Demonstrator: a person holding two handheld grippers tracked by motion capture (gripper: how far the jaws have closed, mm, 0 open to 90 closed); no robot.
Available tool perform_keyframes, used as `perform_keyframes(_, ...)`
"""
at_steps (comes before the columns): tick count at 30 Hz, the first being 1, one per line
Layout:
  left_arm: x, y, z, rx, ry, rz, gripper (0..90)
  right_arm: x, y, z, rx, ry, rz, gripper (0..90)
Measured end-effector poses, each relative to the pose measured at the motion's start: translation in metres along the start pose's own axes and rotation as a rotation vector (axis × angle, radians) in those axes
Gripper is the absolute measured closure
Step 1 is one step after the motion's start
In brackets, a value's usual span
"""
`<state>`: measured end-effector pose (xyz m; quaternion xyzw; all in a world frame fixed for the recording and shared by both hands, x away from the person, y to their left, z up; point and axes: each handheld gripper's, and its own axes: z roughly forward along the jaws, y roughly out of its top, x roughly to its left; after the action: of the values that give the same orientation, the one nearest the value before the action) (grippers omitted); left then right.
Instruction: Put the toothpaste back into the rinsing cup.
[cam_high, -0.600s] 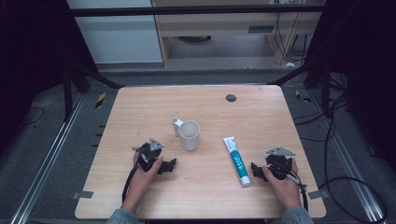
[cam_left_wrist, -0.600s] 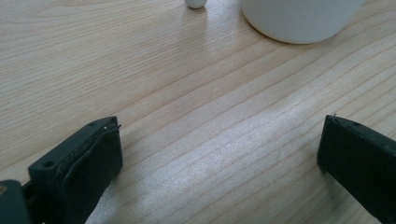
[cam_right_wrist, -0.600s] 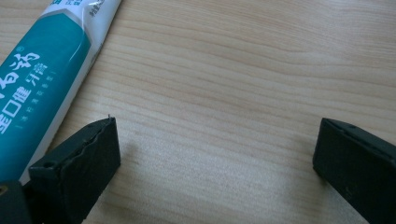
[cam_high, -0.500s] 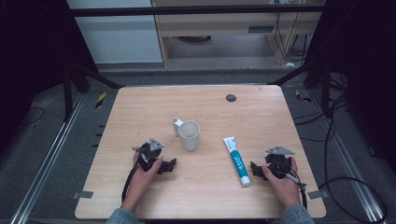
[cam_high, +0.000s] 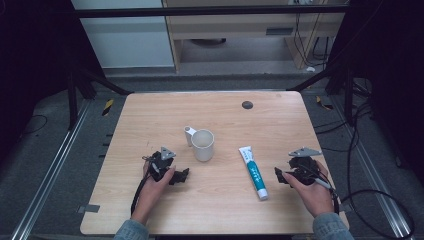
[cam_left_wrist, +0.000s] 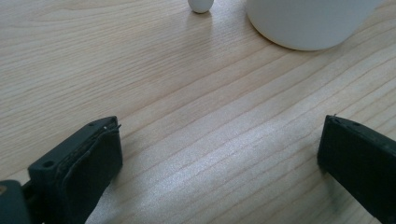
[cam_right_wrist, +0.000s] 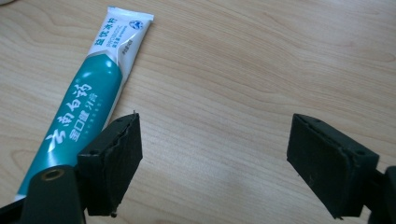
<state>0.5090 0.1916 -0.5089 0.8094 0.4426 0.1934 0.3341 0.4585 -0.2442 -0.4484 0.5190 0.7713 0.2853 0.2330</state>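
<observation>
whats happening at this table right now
A person holds a gripper in each hand over a wooden table. The left gripper sits near a white mug, the right gripper beside a teal toothpaste tube. Both have their jaws open with nothing between them; nothing is picked up yet.

Both forearms enter the high view from six o'clock, sleeves just showing at the bottom edge. The left hand (cam_high: 156, 180) sits at about seven o'clock, wrapped around the left gripper (cam_high: 183, 175), whose jaws point toward three o'clock. In the left gripper view its two black jaws stand wide apart, low over the counter (cam_high: 150, 120), with nothing between them. The right hand (cam_high: 312, 189) sits at about five o'clock holding the right gripper (cam_high: 278, 176), jaws pointing toward nine o'clock. In the right gripper view those jaws are likewise spread wide, gripping nothing.
</observation>
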Motion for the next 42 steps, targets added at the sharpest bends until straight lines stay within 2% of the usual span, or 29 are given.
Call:
perform_keyframes(3,0.0,0.0,0.0,-0.001,0.001,-0.003,0.0,-0.001,0.007,-0.005,0.008,0.028,-0.002,20.9)
perform_keyframes(4,-0.001,0.001,0.001,-0.001,0.006,-0.008,0.0,-0.002,0.011,-0.006,0.013,0.044,-0.018,23.9)
perform_keyframes(9,0.0,0.002,0.002,0.0,0.006,-0.008,0.0,-0.002,0.024,-0.01,0.021,0.071,-0.038,26.7)
perform_keyframes(16,0.001,0.004,0.004,-0.002,0.01,-0.014,0.0,0.009,0.056,-0.026,0.018,0.06,-0.087,24.6)
perform_keyframes(18,0.001,0.004,0.004,-0.002,0.011,-0.015,0.0,0.01,0.064,-0.029,0.026,0.046,-0.088,25.3)
perform_keyframes(21,0.001,0.004,0.004,-0.002,0.014,-0.017,0.0,0.012,0.074,-0.031,0.025,0.069,-0.066,28.4)
perform_keyframes(24,0.001,0.004,0.004,0.0,0.018,-0.018,0.0,0.017,0.078,-0.027,0.033,0.07,-0.079,32.3)
perform_keyframes(31,0.0,0.004,0.004,-0.001,0.02,-0.025,0.0,0.027,0.081,-0.007,0.092,0.079,-0.097,38.8)
perform_keyframes(36,0.0,0.006,0.006,0.001,0.029,-0.031,0.0,0.038,0.086,0.005,0.111,0.093,-0.087,42.9)
perform_keyframes(42,0.0,0.005,0.006,-0.001,0.028,-0.03,0.0,0.048,0.087,0.022,0.151,0.099,-0.097,42.4)
